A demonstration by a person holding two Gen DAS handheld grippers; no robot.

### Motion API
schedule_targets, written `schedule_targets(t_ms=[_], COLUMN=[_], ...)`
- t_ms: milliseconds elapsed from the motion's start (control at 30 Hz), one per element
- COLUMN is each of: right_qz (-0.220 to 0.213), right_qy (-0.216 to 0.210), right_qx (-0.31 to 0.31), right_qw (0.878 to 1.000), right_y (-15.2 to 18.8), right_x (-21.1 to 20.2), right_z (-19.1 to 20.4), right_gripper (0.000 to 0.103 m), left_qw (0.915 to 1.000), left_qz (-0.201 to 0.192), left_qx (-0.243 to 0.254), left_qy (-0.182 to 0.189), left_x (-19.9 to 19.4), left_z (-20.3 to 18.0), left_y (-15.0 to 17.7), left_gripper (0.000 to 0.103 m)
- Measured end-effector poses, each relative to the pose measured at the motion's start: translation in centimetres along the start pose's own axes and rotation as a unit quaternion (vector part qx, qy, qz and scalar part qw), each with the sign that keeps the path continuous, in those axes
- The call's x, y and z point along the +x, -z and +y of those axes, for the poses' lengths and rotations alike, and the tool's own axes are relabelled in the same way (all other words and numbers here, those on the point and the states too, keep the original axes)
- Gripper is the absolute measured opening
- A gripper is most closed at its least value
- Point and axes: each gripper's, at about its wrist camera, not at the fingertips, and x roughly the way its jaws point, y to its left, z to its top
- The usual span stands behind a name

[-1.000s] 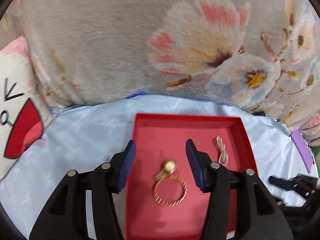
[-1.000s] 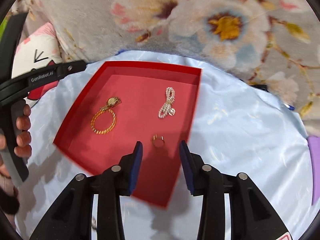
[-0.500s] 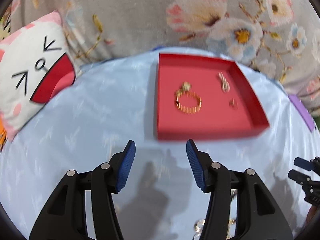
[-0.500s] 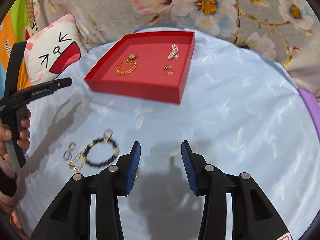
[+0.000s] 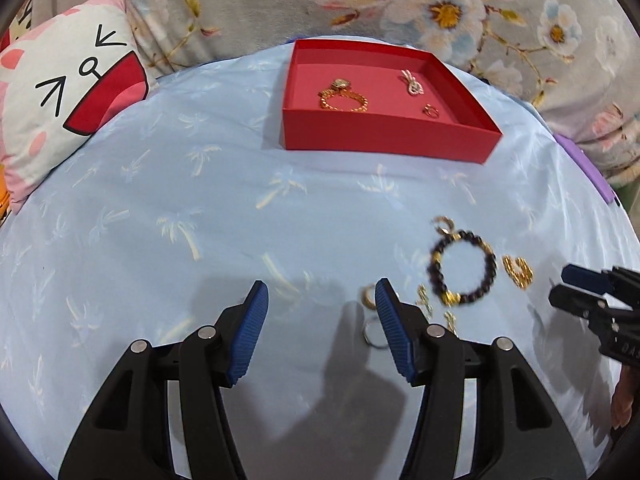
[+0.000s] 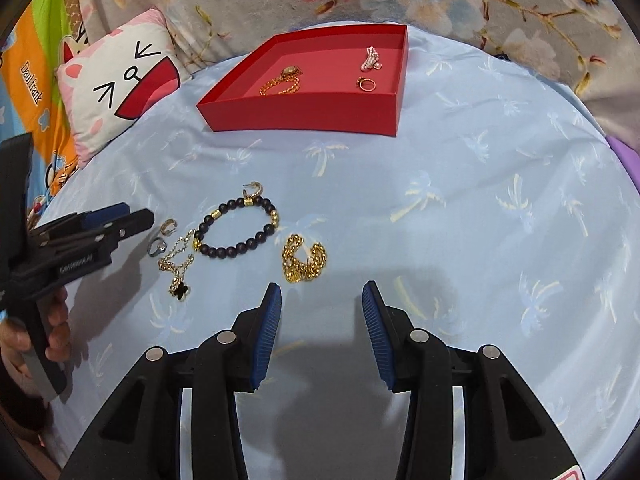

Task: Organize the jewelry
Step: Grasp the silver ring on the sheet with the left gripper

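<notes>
A red tray (image 5: pixel 384 136) (image 6: pixel 304 114) at the far side of the blue cloth holds a gold bracelet (image 5: pixel 343 101) (image 6: pixel 280 87), a pearl piece (image 5: pixel 412 82) (image 6: pixel 371 59) and a small ring (image 5: pixel 431 111) (image 6: pixel 366 84). Loose on the cloth lie a black bead bracelet (image 6: pixel 236 226) (image 5: pixel 462 270), a gold chain (image 6: pixel 304 258) (image 5: pixel 518 271), a clover necklace (image 6: pixel 178 268), a hoop earring (image 6: pixel 254 190) and rings (image 6: pixel 162 238) (image 5: pixel 368 296). My left gripper (image 5: pixel 322 306) is open and empty, just left of the rings. My right gripper (image 6: pixel 322 300) is open and empty, just right of the gold chain.
A cat-face cushion (image 5: pixel 60 96) (image 6: pixel 120 84) lies at the left edge of the cloth. A floral blanket (image 5: pixel 400 8) rises behind the tray. A purple object (image 5: pixel 584 168) sits at the right edge.
Both grippers have pulled back from above the tray toward the near side. The tray now lies far ahead and the loose jewelry has come into view near the fingertips.
</notes>
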Motion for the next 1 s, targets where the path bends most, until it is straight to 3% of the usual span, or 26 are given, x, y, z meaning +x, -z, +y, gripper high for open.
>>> schedule_targets(t_ms=[267, 467, 600, 700, 833, 1000], right_qz=[0.001, 0.004, 0.004, 0.005, 0.003, -0.003], right_qy=[-0.003, -0.002, 0.0, 0.0, -0.001, -0.002], right_qx=[0.01, 0.011, 0.009, 0.009, 0.008, 0.004], right_qw=[1.0, 1.0, 1.0, 1.0, 1.0, 1.0], right_y=[0.2, 0.2, 0.2, 0.3, 0.2, 0.1], right_x=[0.2, 0.5, 0.5, 0.6, 0.5, 0.3], right_z=[-0.4, -0.5, -0.4, -0.5, -0.4, -0.1], right_gripper=[0.042, 0.042, 0.042, 0.042, 0.042, 0.042], left_qw=[0.9993, 0.9991, 0.9988, 0.9987, 0.9987, 0.9988], left_qz=[0.01, 0.011, 0.01, 0.009, 0.008, 0.007], left_qx=[0.03, 0.041, 0.047, 0.048, 0.047, 0.04], left_qy=[0.018, 0.008, 0.008, 0.014, 0.018, 0.026], left_x=[0.2, 0.5, 0.5, 0.4, 0.3, 0.2], left_z=[-1.7, -2.3, -2.5, -2.5, -2.5, -2.2], left_y=[1.6, 1.5, 1.6, 1.6, 1.6, 1.6], left_gripper=[0.053, 0.052, 0.037, 0.035, 0.023, 0.023])
